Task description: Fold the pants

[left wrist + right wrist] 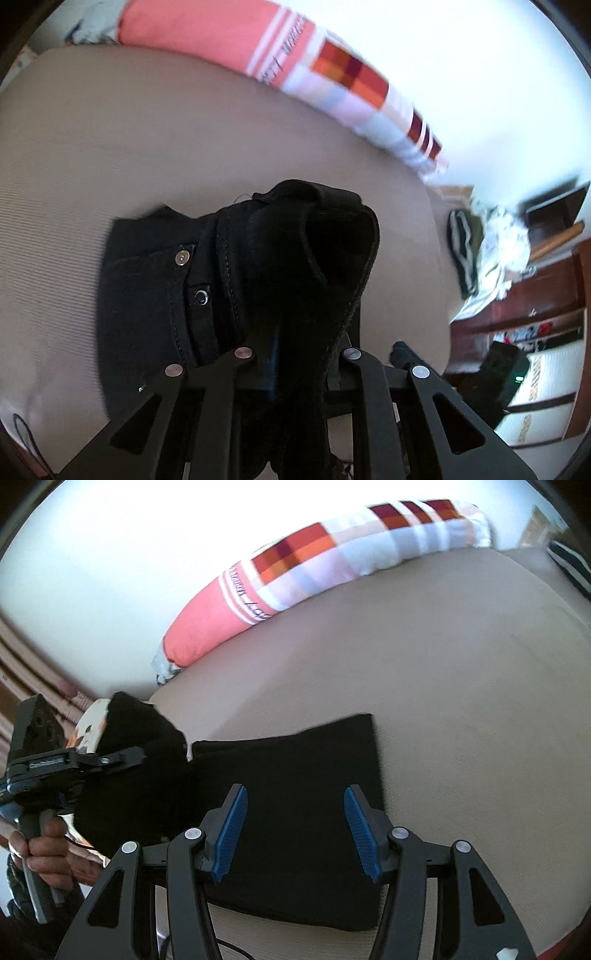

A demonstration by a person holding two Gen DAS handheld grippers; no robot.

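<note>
Left gripper (295, 354) fingertips buried under bunched black denim pants (258, 280); blue pads hidden but for sliver. Pants' lower part cut off by left wrist view's bottom edge. Printed lettering on long coral-and-checked fabric bolster pillow (295, 572) motion-blurred, unreadable. Clothes heap (491, 243) beyond beige bed (147, 147) smeared, indistinct.

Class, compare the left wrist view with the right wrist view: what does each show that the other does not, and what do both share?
Only the left wrist view shows the metal button on the black pants and the left gripper shut on bunched fabric. Only the right wrist view shows the right gripper, jaws open above the flat folded part, and the hand. Both show the pants, beige bed and coral checked pillow.
</note>
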